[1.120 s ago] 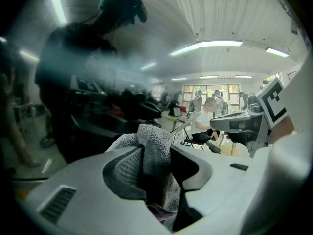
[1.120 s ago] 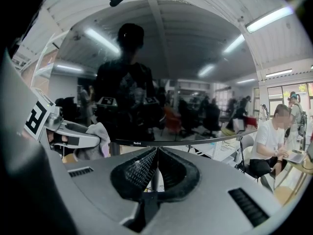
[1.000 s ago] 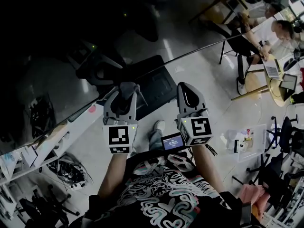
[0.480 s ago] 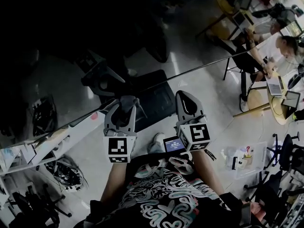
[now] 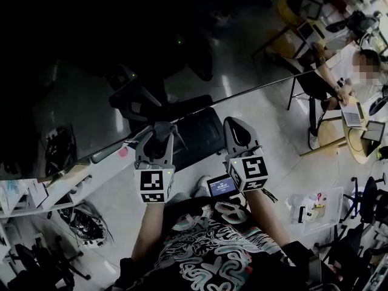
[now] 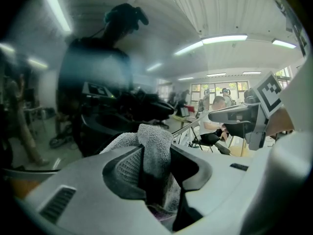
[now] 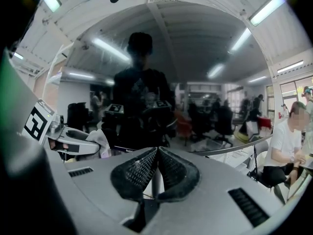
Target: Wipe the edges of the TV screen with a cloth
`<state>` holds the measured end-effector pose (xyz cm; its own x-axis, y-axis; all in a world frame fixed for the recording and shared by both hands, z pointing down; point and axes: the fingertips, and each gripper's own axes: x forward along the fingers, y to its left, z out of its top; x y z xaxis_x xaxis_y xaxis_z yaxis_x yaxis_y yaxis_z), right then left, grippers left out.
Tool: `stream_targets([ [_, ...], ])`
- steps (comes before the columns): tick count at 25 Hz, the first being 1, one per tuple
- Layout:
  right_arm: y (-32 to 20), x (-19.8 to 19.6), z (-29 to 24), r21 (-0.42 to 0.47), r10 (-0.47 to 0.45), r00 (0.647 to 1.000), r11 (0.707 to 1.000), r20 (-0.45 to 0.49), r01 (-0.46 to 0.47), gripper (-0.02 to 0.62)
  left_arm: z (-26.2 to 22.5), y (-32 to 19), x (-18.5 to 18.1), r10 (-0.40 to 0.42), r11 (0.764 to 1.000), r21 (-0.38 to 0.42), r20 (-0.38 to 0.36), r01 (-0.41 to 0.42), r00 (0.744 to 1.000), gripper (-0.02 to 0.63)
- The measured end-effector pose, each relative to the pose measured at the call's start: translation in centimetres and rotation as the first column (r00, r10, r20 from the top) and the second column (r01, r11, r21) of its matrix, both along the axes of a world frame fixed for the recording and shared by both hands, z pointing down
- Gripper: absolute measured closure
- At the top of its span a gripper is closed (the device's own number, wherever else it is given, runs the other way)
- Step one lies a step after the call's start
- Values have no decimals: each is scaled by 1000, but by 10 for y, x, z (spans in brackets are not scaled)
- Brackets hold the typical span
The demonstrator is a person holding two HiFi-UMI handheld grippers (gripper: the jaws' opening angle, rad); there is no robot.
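Grey cloth (image 6: 155,141) bunches between the clamped left tongs (image 6: 157,173), its tuft apparently at the dark TV screen (image 5: 85,71) near the lower edge. Beside them, the right tongs (image 7: 155,168) are pressed together with nothing held, facing the same screen. A seated person (image 5: 354,71) is well off to the right.

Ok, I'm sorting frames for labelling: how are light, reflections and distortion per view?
Head view: very dark; the TV screen mirrors the room. Left gripper view: fisheye bend, hazy reflections, cloth sharp in the left tongs. Right gripper view: fisheye bend, bright ceiling lights, reflected person a mere silhouette.
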<state>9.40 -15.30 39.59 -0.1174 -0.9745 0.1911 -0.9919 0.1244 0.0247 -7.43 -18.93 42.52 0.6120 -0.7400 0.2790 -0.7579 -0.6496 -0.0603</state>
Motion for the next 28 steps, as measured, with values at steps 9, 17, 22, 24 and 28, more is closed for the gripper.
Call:
stream_targets([
  [9,45,-9,-5,-12,26,999,1000,-43,-27,566,3,-1,-2,2,1000,-26,-14,-2,1000,462],
  [17,78,2,-10,21,78,996,997,-43,-77,566,7,1,-5,7,1000,-23,-15,-7,1000,461],
  [22,80,2,-14,15,95,993,995,-73,-94,566,4,3,0,26,999,-27,-22,-27,999,461],
  [24,77,3,-14,15,105,992,994,-71,-104,566,4,3,0,34,999,-40,-26,-35,999,460],
  [28,71,3,-12,10,104,993,995,-60,-104,566,6,2,-3,44,997,-56,-36,-45,998,460],
])
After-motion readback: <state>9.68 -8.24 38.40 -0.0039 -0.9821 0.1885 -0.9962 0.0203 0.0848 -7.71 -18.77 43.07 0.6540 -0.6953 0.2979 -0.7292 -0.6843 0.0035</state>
